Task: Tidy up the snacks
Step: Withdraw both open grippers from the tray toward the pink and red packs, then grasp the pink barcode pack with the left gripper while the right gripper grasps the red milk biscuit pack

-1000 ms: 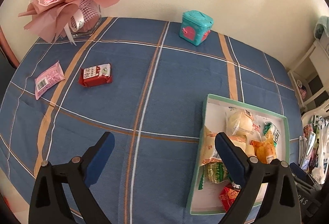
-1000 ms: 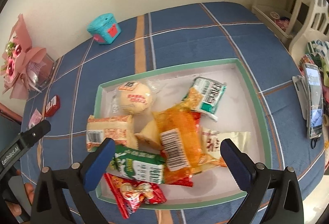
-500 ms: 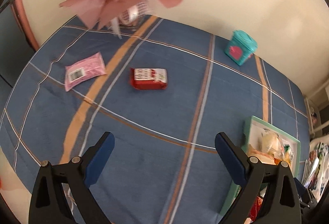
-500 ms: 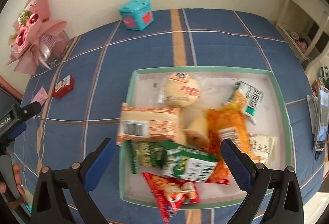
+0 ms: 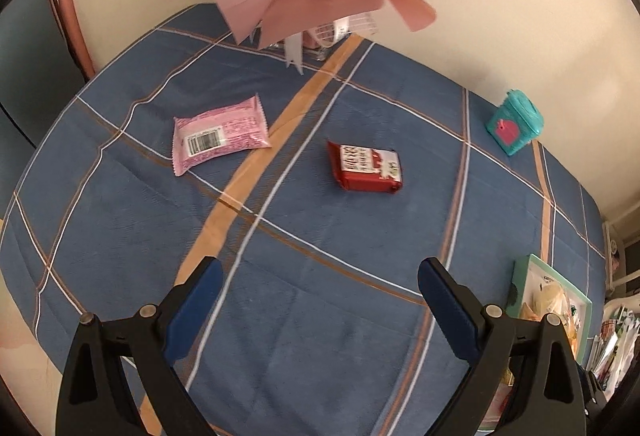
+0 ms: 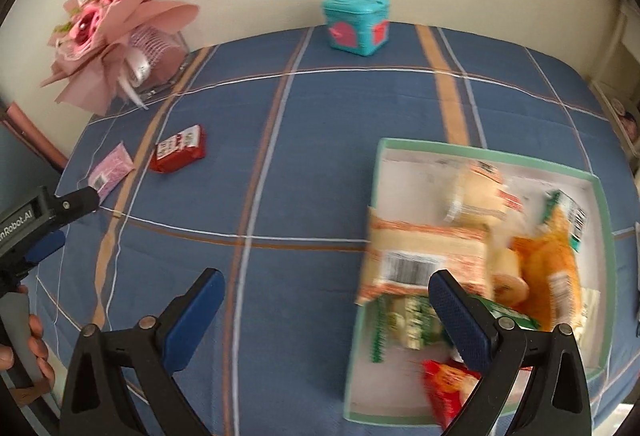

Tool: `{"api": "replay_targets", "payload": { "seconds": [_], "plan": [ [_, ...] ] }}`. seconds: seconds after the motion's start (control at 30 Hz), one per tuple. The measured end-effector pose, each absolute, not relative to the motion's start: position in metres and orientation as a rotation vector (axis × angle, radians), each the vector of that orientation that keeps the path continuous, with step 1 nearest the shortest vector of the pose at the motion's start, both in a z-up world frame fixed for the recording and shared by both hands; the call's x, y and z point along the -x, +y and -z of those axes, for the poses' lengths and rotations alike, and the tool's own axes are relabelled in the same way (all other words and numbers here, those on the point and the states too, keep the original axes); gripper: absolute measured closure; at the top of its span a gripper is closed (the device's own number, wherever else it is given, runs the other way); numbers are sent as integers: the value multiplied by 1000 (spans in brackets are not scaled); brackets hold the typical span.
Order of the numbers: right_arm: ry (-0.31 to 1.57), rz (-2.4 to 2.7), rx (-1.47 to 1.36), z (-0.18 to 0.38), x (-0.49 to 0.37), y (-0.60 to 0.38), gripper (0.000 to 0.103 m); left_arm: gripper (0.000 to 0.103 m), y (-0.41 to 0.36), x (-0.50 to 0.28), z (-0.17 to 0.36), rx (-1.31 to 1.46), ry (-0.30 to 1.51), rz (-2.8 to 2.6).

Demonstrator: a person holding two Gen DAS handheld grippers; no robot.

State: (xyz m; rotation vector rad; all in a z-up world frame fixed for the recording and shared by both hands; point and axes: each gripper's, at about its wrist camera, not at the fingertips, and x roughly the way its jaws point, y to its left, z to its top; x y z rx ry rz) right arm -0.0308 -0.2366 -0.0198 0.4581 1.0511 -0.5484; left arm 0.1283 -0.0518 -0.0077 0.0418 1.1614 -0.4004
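A: Snacks, left wrist view: two loose on table [image 5: 320, 316], pink packet [image 5: 219, 135] and red packet [image 5: 367, 167], well apart from tray [image 5: 520, 288]. Left claw [image 5: 320, 300] spread wide, empty, aimed their way, probably lining up for a pickup.

B: Right wrist view: right claw [image 6: 326, 306] released too, holding nothing, beside tray [image 6: 460, 147]. One tray, roughly seven packets piled inside; blurred, count uncertain.

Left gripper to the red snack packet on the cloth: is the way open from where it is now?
Probably yes. The left gripper is open and empty, and the red snack packet lies flat ahead of it with only bare tablecloth between; the pink packet sits well aside.
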Motion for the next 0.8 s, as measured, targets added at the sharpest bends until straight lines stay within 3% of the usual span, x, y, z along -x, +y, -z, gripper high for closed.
{"api": "replay_targets", "payload": {
  "seconds": [0.8],
  "plan": [
    [1080,370,-465,50,-117,-220,0,5,-7,-263,40,10,1267,357]
  ]
}}
